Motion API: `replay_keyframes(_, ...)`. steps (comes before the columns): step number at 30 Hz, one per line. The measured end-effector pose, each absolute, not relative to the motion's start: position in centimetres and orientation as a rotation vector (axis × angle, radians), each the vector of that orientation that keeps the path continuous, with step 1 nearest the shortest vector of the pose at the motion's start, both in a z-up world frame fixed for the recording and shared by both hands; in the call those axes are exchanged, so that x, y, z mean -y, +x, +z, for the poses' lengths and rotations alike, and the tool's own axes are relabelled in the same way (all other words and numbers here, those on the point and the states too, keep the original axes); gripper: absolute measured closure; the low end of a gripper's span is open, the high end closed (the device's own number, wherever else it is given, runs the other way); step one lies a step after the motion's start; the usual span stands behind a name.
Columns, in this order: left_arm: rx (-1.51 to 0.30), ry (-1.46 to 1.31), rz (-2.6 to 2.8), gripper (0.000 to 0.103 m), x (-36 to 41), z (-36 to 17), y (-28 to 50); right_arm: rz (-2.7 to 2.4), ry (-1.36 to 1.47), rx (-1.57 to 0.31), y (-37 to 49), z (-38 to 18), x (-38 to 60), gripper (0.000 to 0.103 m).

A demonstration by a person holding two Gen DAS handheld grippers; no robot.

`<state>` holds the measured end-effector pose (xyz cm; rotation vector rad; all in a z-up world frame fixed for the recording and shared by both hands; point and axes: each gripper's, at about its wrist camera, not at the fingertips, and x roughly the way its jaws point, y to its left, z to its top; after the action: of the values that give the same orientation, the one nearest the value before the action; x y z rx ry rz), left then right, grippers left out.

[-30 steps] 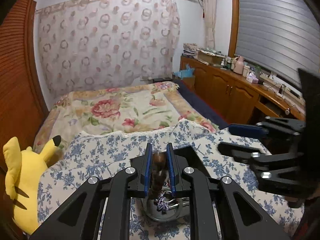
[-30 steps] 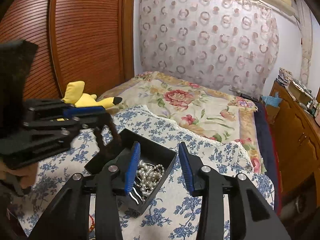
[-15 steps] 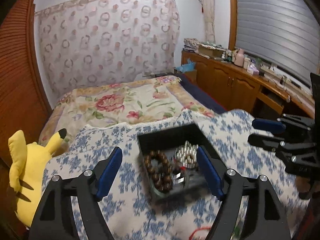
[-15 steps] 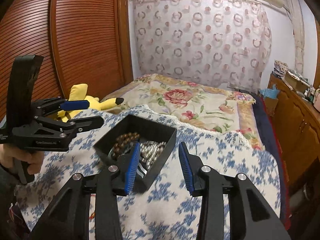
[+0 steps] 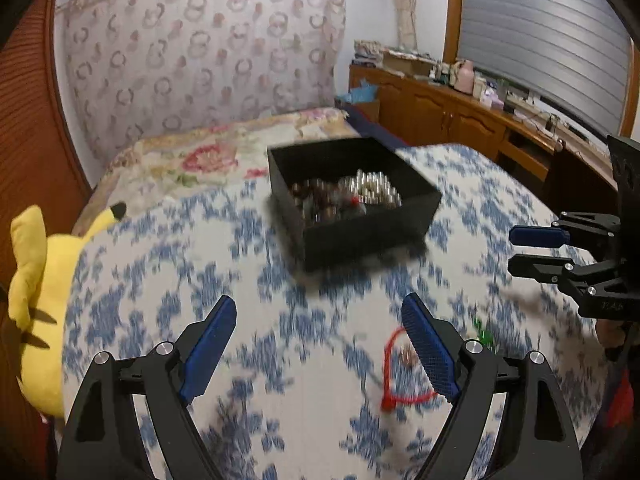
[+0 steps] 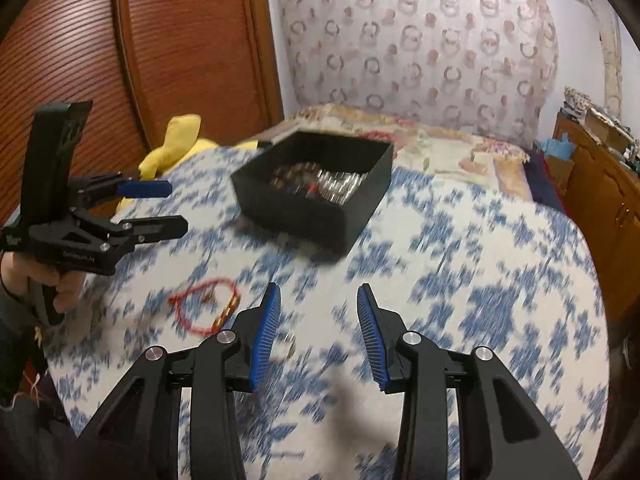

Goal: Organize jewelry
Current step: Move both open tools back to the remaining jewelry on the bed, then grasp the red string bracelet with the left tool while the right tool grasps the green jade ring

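A black open box [image 5: 356, 204] [image 6: 316, 192] sits on the blue-flowered cloth and holds brown beads, silver pearls and other jewelry. A red cord bracelet [image 5: 394, 376] [image 6: 204, 308] with gold pieces lies on the cloth nearer me. A small green item [image 5: 482, 330] lies beside it. My left gripper [image 5: 316, 336] [image 6: 160, 208] is open and empty, pulled back from the box. My right gripper [image 6: 318, 316] [image 5: 528, 250] is open and empty, right of the bracelet. Both views are motion-blurred.
A yellow plush toy [image 5: 36, 300] [image 6: 176, 144] lies at the cloth's left edge by the wooden wardrobe [image 6: 120, 60]. A flowered bed [image 5: 224, 148] lies beyond the box. A wooden cabinet [image 5: 460, 116] with clutter runs along the right wall.
My left gripper opened, left the brown beads in the box and drew back. My right gripper also drew back, bringing the red bracelet into view.
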<state>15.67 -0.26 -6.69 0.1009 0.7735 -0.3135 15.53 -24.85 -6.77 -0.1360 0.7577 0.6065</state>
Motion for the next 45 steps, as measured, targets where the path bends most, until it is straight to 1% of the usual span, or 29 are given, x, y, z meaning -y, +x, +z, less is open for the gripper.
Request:
replay_keyframes(10,-0.853,0.121,-0.373,0.022,1.0,-9.2,13.1,0.612,-0.173,-0.785,10.5,-8.8,24.7,0.061)
replay_keyframes(13,-0.858,0.125,-0.403,0.032,1.4,-9.5,12.1,0.611,-0.172,-0.787,9.6,-9.1,24.7,0.061)
replay_keyframes(15,-0.869,0.128,-0.413,0.045,1.7,-9.8,11.7,0.605,-0.177,-0.79,9.1,-9.4,24.7,0.061)
replay_keyframes(16,-0.873,0.126,-0.418,0.048,1.7,-9.9,11.6,0.6,-0.18,-0.791,8.9,-9.6,24.6,0.061)
replay_keyframes(18,-0.878,0.127,-0.424,0.061,1.9,-10.0,11.5,0.6,-0.183,-0.794,8.6,-9.8,24.5,0.061)
replay_keyframes(19,-0.877,0.127,-0.426,0.064,2.0,-10.0,11.5,0.602,-0.182,-0.794,8.4,-9.9,24.4,0.061)
replay_keyframes(21,-0.88,0.137,-0.427,0.074,2.3,-10.2,11.5,0.604,-0.184,-0.795,8.1,-10.2,24.3,0.061)
replay_keyframes(28,-0.872,0.153,-0.44,0.083,3.1,-10.4,11.5,0.604,-0.184,-0.79,8.0,-10.3,24.3,0.061)
replay_keyframes(30,-0.87,0.149,-0.456,0.094,3.2,-10.4,11.4,0.605,-0.185,-0.79,8.0,-10.3,24.3,0.061)
replay_keyframes(34,-0.857,0.17,-0.463,0.096,3.5,-10.4,10.9,0.608,-0.187,-0.795,8.1,-10.3,24.2,0.061)
replay_keyframes(43,-0.772,0.057,-0.431,0.096,1.7,-8.1,9.7,0.628,-0.196,-0.796,8.9,-9.8,23.7,0.061)
replay_keyframes(45,-0.747,0.039,-0.423,0.096,1.4,-7.4,9.4,0.637,-0.195,-0.793,9.2,-9.5,23.5,0.069)
